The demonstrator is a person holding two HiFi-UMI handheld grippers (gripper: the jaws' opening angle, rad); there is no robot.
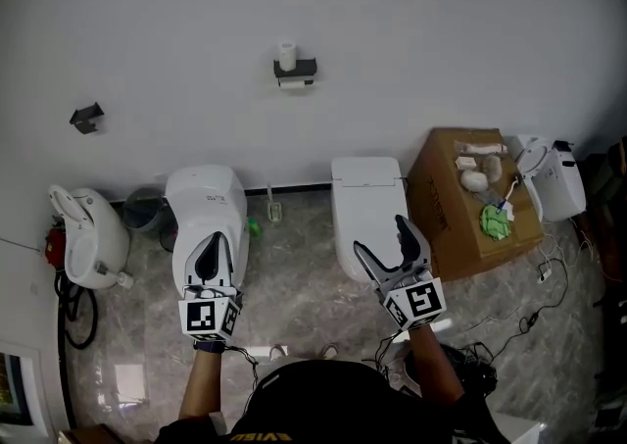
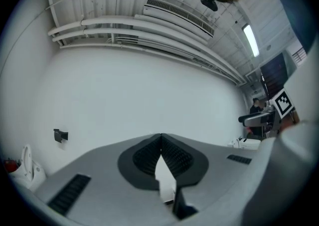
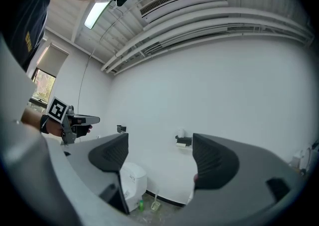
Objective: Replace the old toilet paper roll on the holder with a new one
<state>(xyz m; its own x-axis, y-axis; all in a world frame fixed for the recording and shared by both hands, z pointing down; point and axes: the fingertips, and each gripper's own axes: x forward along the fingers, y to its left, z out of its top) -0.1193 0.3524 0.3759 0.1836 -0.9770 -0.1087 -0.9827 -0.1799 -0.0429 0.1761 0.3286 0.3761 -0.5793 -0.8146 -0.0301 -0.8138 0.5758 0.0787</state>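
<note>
**Tongs.** Both are held level in front of the person, well apart from the white wall point(image 1: 411, 30) and from the work. The left tongs point(image 1: 213, 239) are pressed together with nothing between them; their own view shows the ribbed pads meeting at the tip. The right tongs point(image 1: 379, 234) stand wide apart and empty. Through their gap, their own view looks straight toward the holder point(image 3: 184, 141).

**Task item.** The black holder is fixed to the wall, above and between two white toilets, the left toilet point(image 1: 206, 207) and the right toilet point(image 1: 364, 199). A small white roll point(image 1: 286, 53) stands upright on the holder's top. A strip of white shows just beneath it, and whether that is the spent roll is too small to tell. Pale objects lie on a cardboard box point(image 1: 446, 222) just beside the right toilet. Some may be rolls, which I cannot confirm.

**Handling – judgement.**
- A paper roll is light and soft.
- It dents easily under hard pressure, and its loose outer sheet can slip or unwind.
- A nearly spent roll is mostly stiff cardboard core and crushes flat if squeezed.
- The best hold is across the round body at mid-length, closed only until the paper gives slightly.
- Wide-open tongs – as the right now are – suit that approach.

**Status.** Neither pair touches the holder or the roll, so the exchange appears not yet begun.
</note>
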